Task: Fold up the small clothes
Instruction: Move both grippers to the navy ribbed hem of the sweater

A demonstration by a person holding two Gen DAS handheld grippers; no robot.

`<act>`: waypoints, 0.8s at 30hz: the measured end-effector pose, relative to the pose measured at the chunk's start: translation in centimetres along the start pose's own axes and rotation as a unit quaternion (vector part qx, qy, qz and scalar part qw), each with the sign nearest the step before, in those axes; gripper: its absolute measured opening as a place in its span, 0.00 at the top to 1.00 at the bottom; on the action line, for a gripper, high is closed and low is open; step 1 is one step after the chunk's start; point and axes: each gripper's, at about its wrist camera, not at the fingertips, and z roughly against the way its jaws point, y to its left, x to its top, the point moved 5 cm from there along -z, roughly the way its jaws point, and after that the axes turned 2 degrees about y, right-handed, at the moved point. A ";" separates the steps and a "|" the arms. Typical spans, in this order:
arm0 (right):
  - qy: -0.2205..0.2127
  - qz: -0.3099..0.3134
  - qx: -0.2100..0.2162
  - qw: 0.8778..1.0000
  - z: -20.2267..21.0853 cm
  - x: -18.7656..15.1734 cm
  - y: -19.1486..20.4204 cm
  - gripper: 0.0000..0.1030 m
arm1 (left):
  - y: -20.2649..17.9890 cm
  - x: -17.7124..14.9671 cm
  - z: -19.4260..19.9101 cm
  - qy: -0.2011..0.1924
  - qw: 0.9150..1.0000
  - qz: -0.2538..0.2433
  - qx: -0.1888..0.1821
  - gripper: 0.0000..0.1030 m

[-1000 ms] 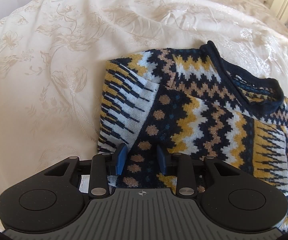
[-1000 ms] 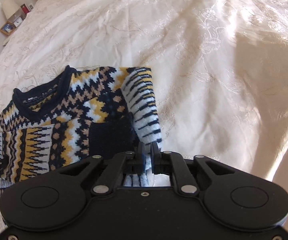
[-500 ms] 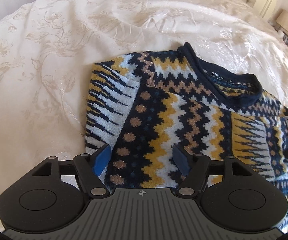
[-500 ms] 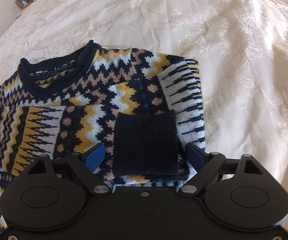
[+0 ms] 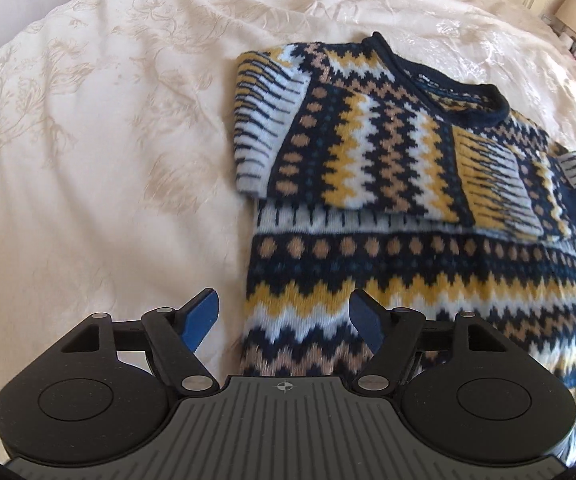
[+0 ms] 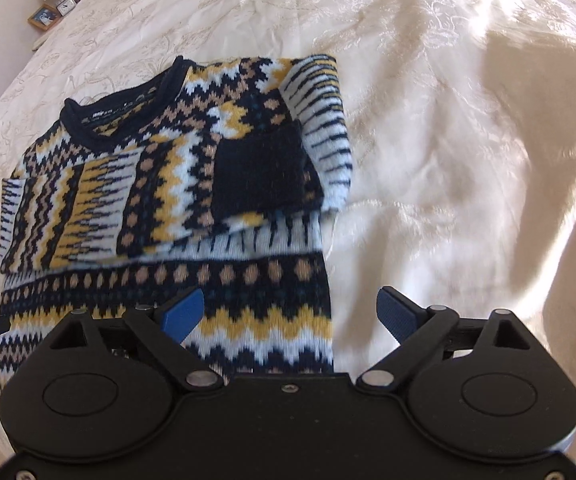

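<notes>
Sweater (image 5: 387,184) ahead of left gripper (image 5: 284,320)

the left gripper (image 5: 284,318) has its blue-padded fingers (image 5: 202,318) spread wide, with nothing between them. the right gripper (image 6: 289,314) is likewise spread wide, its blue fingertips (image 6: 182,314) well apart and holding nothing. both point forward and slightly downward.

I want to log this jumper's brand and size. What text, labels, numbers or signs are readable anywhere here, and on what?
Nothing can be read with confidence.
Neck label inside the jumper's collar: pale print, too small and blurred to read.
Small clock on the bedside table: face visible, numerals too small to read.
Framed picture beside the clock: no legible writing.
Crosshair mark on the left claw body: a symbol, no words.
</notes>
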 end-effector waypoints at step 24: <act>0.069 -0.064 -0.024 0.995 -0.4 -13.6 1.2 0.01 | 0.3 -7.1 -1.8 0.084 0.993 -0.056 -0.061 0.01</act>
